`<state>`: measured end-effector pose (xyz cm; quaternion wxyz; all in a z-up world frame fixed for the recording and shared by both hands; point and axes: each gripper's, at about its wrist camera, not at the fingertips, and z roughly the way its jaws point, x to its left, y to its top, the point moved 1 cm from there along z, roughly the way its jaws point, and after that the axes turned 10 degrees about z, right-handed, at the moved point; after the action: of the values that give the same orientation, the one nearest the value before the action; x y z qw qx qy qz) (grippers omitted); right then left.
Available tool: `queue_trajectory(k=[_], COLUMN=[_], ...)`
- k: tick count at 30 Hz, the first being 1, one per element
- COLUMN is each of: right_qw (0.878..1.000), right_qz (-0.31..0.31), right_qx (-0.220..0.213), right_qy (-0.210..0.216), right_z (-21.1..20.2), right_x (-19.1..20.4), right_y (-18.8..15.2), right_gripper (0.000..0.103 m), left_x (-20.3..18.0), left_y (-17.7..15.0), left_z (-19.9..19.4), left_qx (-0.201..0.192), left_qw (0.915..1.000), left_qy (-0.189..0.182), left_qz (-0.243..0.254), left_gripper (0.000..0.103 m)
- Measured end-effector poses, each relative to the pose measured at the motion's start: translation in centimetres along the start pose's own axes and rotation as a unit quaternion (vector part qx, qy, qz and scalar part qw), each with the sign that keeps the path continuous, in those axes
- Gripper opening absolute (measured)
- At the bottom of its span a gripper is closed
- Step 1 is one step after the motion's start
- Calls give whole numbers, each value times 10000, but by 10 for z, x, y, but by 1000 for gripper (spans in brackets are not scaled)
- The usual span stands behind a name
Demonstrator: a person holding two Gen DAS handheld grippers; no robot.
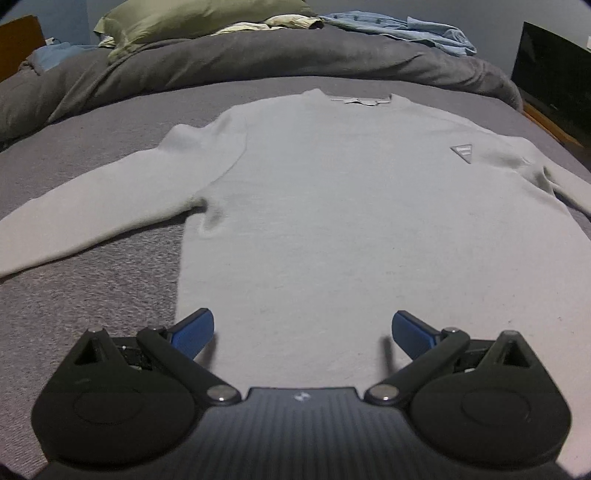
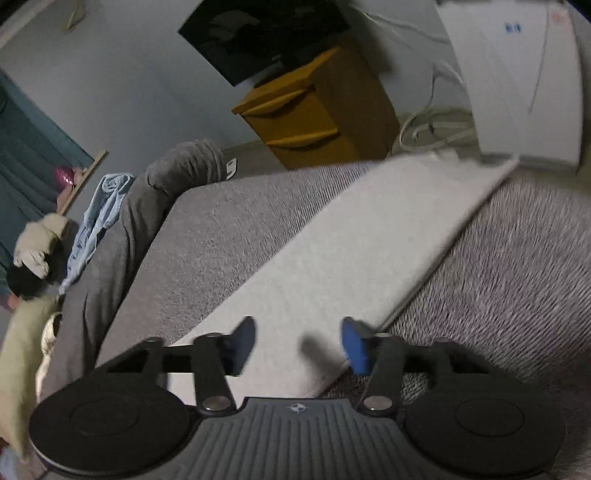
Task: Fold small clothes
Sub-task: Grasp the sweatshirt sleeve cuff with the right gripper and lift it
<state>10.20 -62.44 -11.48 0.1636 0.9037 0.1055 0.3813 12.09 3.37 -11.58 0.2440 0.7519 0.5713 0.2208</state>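
A light grey long-sleeved sweater (image 1: 332, 206) lies flat, front up, on the grey bed cover (image 1: 92, 295), neck at the far end and both sleeves spread out. My left gripper (image 1: 303, 332) is open and empty, low over the sweater's bottom hem near its left corner. In the right wrist view one sleeve (image 2: 351, 236) runs away diagonally across the cover (image 2: 498, 280). My right gripper (image 2: 299, 343) is open and empty, its blue fingers straddling the near part of that sleeve just above it.
A dark grey duvet (image 1: 258, 55) is bunched at the head of the bed with a green pillow (image 1: 192, 18) and blue clothes (image 1: 406, 29). A wooden nightstand (image 2: 317, 114), cables and a white appliance (image 2: 517, 81) stand beside the bed.
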Motion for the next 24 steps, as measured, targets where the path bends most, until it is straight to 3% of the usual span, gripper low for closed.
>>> queue_trajectory(k=[3,4,8,9,11,14,19,21,24], right_qw=[9992,9989,9974,9968,9951,9945,9974,9980,9945], right_qz=[388,458,682,740,875,928,448,202,-544], right_qx=[-20,-20,183,191,169,16,-371,-535,-887], right_qy=[-99,-43,169,254,428,493,423,264,76], right_z=[10,9,11,14,16,28,42,43,32], right_x=[-15,-20,-30,-32,-34,-27,-3,8,35], right_y=[-21,-30,-60,-61,-58,-47,-27,-21,-22], right_gripper=[20,20,29,40,48,47,37,22,16], left_x=[-1,0,-6,-7,-9,-12,-15,-14,-10], left_y=[-2,-3,-8,-9,-11,-14,-25,-27,-21], left_z=[5,8,11,14,17,21,25,26,27], left_qx=[88,123,172,178,191,172,-84,-99,37], left_qw=[9999,9997,9997,9997,9997,9998,9998,9998,9998], left_qy=[-97,-155,-181,-162,-128,-85,-62,-112,-189], left_qz=[-86,-134,-84,-32,11,33,185,128,102], left_gripper=[103,103,103,103,103,103,103,103,103])
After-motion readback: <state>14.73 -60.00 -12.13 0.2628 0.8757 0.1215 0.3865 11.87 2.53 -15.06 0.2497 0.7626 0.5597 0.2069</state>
